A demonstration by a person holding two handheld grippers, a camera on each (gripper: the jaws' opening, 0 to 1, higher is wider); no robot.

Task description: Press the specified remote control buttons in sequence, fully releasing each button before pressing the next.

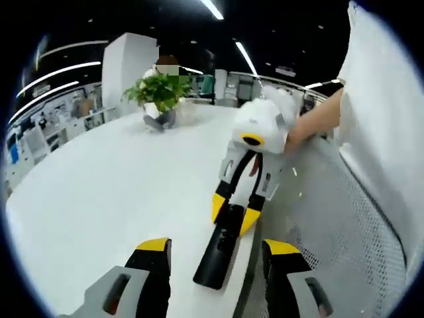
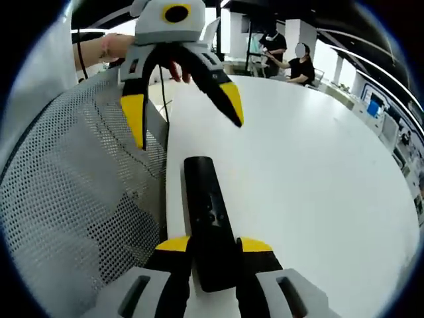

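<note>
Right claw clamps remote; left claw poised open beyond its far end

The right claw (image 2: 213, 250) holds the near end of the remote (image 2: 209, 212), jaws closed against its sides. The remote is black and slim, lies flat on the white bench (image 2: 311, 172) at the bench edge, long axis running straight away from this claw. Left claw (image 2: 182, 99) hangs beyond the remote's far end, jaws wide, holding nothing

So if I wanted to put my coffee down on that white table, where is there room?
The broad stretch of white table between the potted plant and the black remote lies bare. It is crowded along the edge by the mesh chair, where the right gripper is shut on the remote and the open left gripper hangs above it.
</note>
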